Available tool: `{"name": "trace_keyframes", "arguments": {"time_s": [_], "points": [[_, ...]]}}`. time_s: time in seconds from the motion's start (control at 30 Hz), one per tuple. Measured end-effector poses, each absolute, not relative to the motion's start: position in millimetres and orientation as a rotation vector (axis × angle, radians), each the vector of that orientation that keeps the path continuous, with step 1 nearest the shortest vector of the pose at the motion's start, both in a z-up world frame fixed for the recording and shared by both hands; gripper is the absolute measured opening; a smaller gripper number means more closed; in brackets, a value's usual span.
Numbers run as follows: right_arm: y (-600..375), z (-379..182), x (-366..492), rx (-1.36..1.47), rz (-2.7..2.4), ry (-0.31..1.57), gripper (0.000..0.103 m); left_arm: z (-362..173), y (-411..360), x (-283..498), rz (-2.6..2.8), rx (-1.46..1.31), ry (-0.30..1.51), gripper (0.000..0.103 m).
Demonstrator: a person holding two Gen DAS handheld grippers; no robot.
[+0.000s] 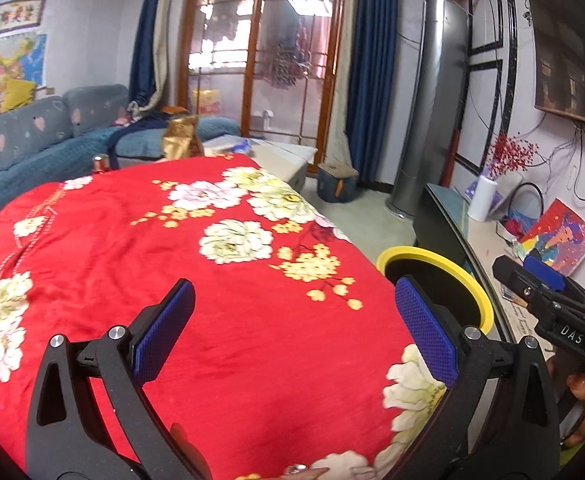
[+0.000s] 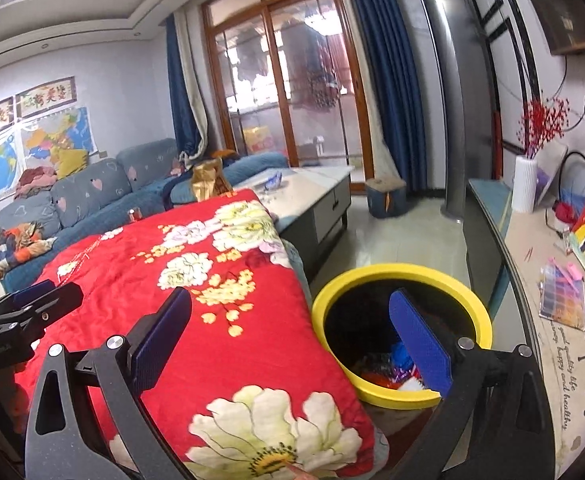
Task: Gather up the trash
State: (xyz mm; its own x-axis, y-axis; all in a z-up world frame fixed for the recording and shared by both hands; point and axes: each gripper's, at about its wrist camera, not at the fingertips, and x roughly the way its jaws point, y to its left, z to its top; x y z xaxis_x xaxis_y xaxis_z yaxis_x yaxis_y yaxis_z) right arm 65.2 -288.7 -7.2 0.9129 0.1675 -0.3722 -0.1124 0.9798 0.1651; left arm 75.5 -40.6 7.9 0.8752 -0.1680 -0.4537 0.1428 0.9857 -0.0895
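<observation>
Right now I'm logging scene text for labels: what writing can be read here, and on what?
"DAS": white letters on the right gripper.
"good quality life", "happy and healthy": script printed on the cabinet-top mat, partly legible.
Characters on the framed embroidery: too blurred to read.
Wall maps: labels too small.

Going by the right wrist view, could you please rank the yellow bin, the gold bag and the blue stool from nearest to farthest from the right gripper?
From the right gripper:
1. Yellow bin, on the floor just right of the red blanket, partly behind the right finger.
2. Gold bag, at the blanket's far end, left of centre.
3. Blue stool, on the floor by the glass door, beyond the coffee table.
</observation>
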Motion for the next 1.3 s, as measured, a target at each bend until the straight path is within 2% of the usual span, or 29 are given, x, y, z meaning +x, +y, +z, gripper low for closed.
{"name": "trace_keyframes", "arguments": {"time_s": [0.6, 1.3], "points": [[-253, -26, 25, 0.061, 0.081, 0.177, 0.096, -10, -11, 30, -0.078, -0.062, 0.387, 0.092], [-241, -46, 33, 0.036, 0.088, 0.216, 0.096, -20, -7, 32, -0.064, -0.074, 0.390, 0.092]]}}
